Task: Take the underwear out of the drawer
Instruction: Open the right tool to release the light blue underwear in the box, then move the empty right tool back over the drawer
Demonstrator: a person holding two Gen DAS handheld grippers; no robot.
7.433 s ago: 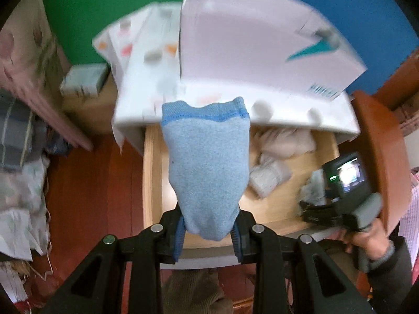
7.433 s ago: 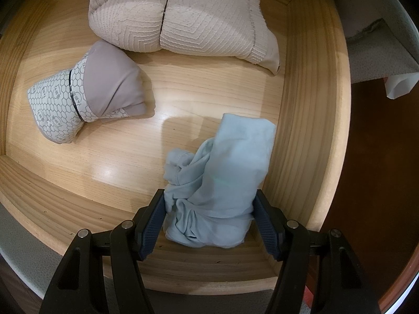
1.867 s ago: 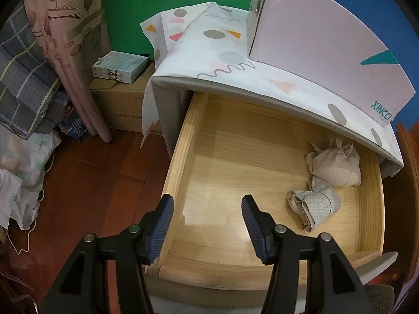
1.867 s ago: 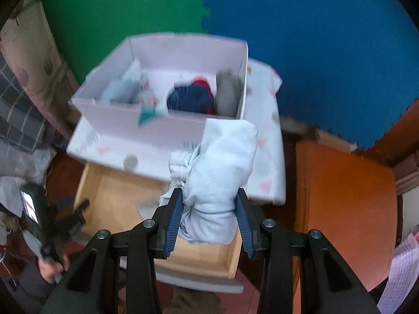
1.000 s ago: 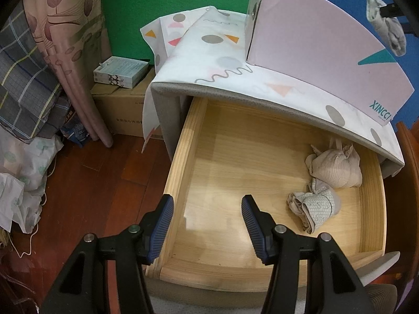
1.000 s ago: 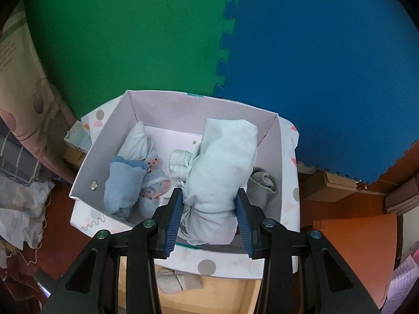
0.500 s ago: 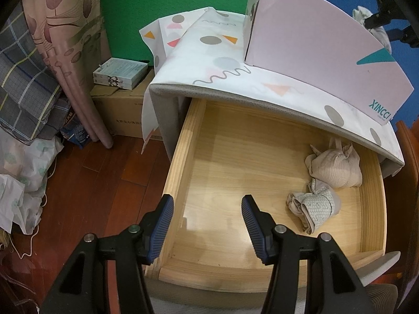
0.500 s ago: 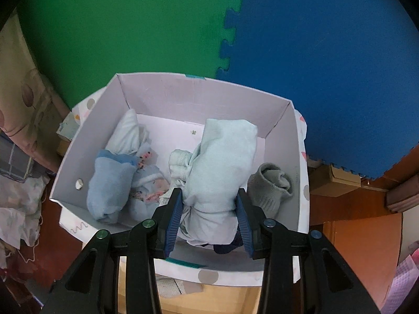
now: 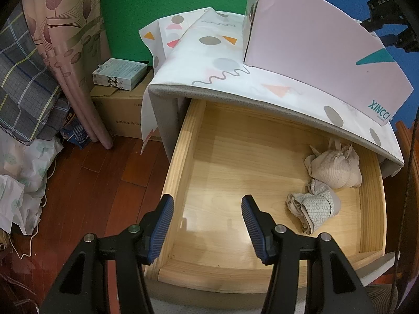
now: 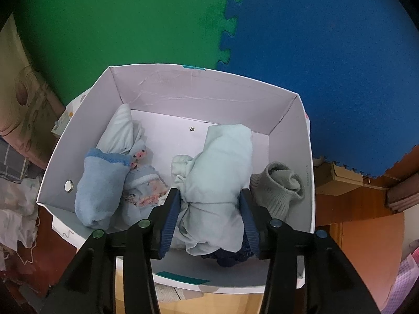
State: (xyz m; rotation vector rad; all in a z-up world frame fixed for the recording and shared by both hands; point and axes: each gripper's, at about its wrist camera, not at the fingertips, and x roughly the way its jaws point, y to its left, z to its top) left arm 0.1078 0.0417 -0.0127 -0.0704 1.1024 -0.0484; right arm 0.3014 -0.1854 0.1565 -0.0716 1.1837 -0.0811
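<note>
Pale-blue rolled underwear (image 10: 220, 183) sits low inside the pink cardboard box (image 10: 183, 91), between the pads of the right gripper (image 10: 210, 216), whose jaws have just been opening yet touch the cloth on both sides. Beside it lie a blue sock (image 10: 97, 185) and a grey sock (image 10: 280, 185). Beige underwear (image 9: 332, 167) and a patterned roll (image 9: 313, 206) remain in the wooden drawer (image 9: 180, 162); the left gripper (image 9: 207, 216) hangs open and empty above it

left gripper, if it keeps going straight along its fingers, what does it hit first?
Most likely the bare wooden floor of the open drawer. The left gripper is open and empty, and the beige underwear bundles lie well off to the right. Depth is uncertain.
</note>
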